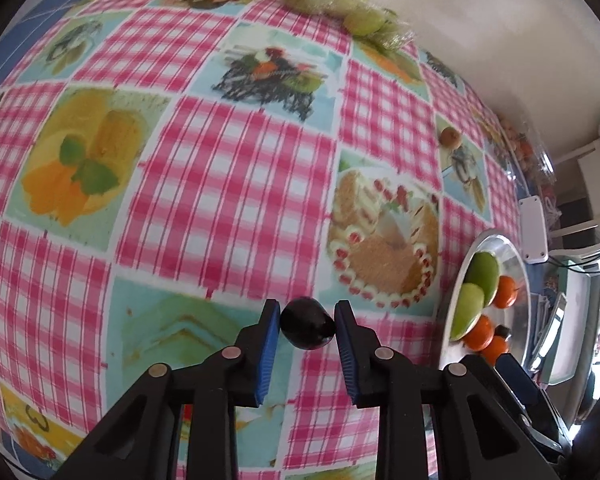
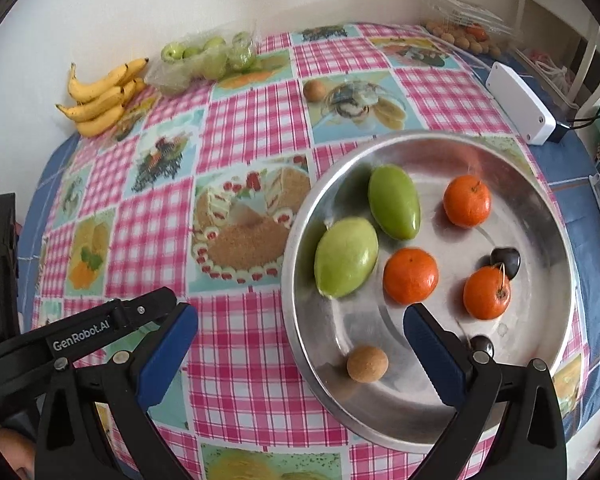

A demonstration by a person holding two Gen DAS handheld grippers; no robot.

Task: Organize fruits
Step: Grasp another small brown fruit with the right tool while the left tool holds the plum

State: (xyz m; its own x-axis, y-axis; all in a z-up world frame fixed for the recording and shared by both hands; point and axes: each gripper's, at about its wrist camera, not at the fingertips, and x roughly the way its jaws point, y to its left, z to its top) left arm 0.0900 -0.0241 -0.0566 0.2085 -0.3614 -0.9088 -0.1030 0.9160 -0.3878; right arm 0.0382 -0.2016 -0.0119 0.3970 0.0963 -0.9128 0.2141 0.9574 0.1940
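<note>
Left gripper (image 1: 307, 320) clamped on small dark fruit (image 1: 307, 328), pads touching both sides, above checkered tablecloth (image 1: 228, 184) left of metal bowl (image 2: 540, 208). Right gripper (image 2: 300, 344) jaws wide apart, nothing held, straddling bowl's near-left rim. In bowl: two green fruits (image 2: 346, 257), three tangerines (image 2: 410, 276), brown round fruit (image 2: 367, 364), dark fruits (image 2: 507, 262). Bananas (image 2: 100, 98), bagged green fruit (image 2: 208, 60) far beyond bowl by wall.

"GenRobot.AI" is printed in white on the black arm of the left tongs (image 2: 156, 320).
</note>
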